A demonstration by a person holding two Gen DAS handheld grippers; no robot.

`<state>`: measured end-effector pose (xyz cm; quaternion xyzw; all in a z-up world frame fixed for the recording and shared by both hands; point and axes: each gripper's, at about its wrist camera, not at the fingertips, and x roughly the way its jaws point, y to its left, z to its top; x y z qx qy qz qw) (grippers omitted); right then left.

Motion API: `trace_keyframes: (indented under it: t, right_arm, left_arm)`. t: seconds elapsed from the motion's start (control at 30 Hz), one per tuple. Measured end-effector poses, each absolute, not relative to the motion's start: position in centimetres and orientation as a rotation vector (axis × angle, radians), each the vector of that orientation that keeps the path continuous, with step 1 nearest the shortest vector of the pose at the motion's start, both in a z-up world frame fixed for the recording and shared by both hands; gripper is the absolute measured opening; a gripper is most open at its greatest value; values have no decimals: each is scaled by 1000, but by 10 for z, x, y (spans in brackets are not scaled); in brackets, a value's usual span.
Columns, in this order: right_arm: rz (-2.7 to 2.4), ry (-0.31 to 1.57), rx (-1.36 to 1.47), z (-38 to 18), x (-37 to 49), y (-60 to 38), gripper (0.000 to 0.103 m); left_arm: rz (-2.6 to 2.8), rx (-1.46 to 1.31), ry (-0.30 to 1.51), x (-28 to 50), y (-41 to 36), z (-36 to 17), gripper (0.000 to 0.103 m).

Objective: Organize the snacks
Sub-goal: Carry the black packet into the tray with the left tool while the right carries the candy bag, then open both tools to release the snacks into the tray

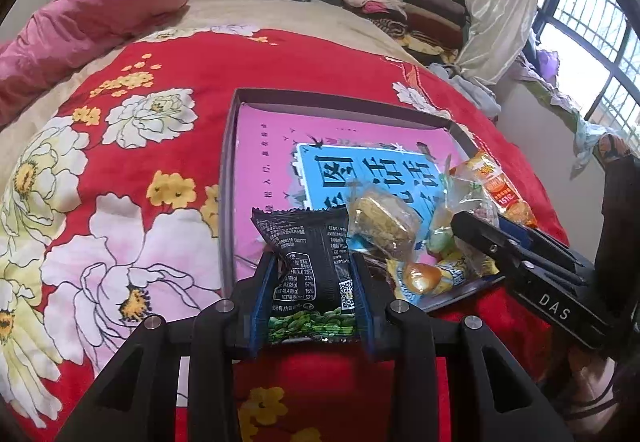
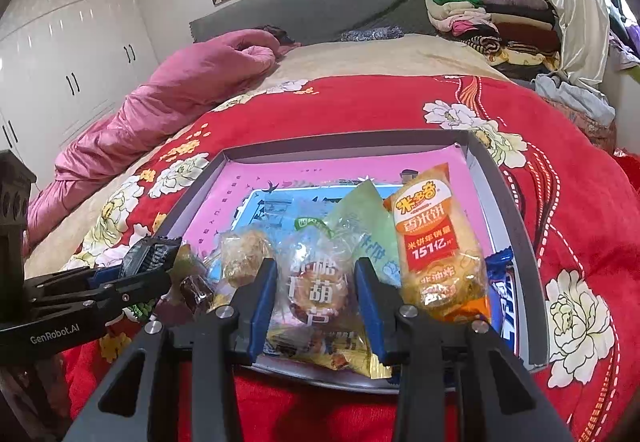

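Between your left gripper's [image 1: 316, 278] blue pads sits the black snack packet [image 1: 310, 262], pinched at its lower half and held just short of the grey box [image 1: 228, 177] on the bed. Ahead and to its right the other snacks crowd the box's near corner, so carry the packet forward to the bare pink floor beyond before letting go.

Ahead of your right gripper [image 2: 316, 282], the round clear-wrapped cake [image 2: 314, 288] lies between the pads, which appear to clamp its sides. Just right stands the orange rice-cracker bag [image 2: 438, 242]. Lift straight up, keeping clear of it.
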<state>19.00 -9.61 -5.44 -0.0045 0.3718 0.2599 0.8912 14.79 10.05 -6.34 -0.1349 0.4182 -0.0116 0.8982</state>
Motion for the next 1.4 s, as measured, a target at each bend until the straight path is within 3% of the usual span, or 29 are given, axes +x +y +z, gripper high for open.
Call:
trace_keyframes:
  t: [1.4]
  right_arm:
    - [585,777,-44,-44,160,-91,45]
  left_arm:
    - [-56,-278,870,150,96,-63,39]
